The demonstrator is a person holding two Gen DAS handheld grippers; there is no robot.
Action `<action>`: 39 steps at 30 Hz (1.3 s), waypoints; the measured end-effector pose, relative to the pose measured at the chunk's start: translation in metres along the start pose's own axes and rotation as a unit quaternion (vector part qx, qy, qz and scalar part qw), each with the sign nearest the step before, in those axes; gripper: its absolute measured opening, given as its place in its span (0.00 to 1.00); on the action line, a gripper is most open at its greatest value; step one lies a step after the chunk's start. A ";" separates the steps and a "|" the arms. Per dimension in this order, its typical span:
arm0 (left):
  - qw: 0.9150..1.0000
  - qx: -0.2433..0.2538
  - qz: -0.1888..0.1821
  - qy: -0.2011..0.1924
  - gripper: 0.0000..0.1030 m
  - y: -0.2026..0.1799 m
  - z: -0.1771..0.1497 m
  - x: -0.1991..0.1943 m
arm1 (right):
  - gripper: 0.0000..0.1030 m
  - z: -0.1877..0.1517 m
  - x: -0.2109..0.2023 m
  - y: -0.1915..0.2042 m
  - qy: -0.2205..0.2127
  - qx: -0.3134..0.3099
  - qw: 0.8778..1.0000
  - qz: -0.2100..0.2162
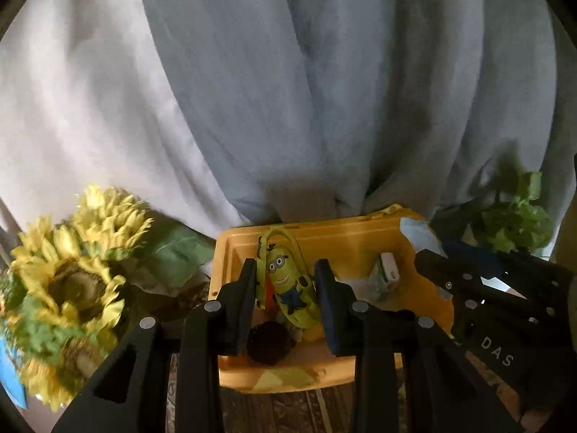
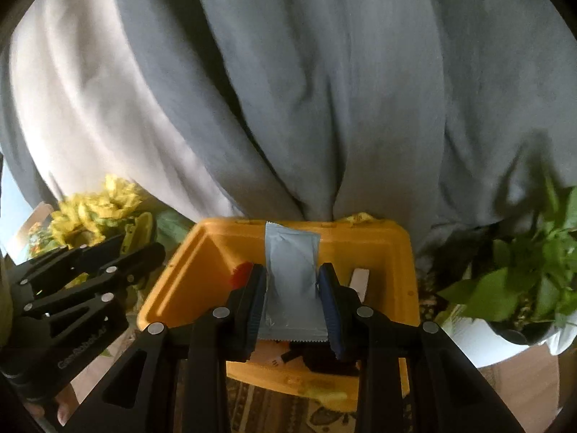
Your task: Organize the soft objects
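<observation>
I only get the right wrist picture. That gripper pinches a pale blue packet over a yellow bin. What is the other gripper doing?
Observer: The left gripper is shut on a yellow minion toy with a looped strap, above the yellow bin.
Operator: What else lies inside the bin?
Observer: A dark round fuzzy thing sits near the front wall; what it is, I cannot tell.
Operator: Anything more?
Observer: A small green-and-white pack lies toward the bin's right side.
</observation>
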State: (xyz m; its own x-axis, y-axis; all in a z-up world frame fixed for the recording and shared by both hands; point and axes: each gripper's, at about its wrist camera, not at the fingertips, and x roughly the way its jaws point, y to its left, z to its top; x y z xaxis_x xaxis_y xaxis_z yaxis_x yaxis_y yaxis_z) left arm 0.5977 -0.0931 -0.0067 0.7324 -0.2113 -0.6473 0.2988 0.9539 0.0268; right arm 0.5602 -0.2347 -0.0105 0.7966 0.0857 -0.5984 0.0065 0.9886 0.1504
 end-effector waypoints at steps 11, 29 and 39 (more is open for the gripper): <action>0.996 0.008 -0.013 0.086 0.51 -0.004 0.004 0.068 | 0.34 0.001 0.066 -0.021 0.088 0.018 0.996 -0.009; 0.995 -0.025 0.098 -0.009 1.00 0.007 -0.045 -0.077 | 0.72 -0.026 -0.064 0.000 0.007 0.002 0.996 -0.091; 0.986 -0.018 0.137 -0.091 1.00 0.003 -0.092 -0.180 | 0.77 -0.075 -0.173 0.024 -0.073 0.009 0.988 -0.136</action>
State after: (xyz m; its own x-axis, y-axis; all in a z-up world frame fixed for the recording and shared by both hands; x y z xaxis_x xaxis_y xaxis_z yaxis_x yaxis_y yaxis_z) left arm 0.4106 -0.0323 0.0401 0.8815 0.0247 -0.4714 0.0540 0.9868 0.1526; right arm 0.3777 -0.2168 0.0375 0.8425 -0.2033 -0.4988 0.2422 0.9701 0.0137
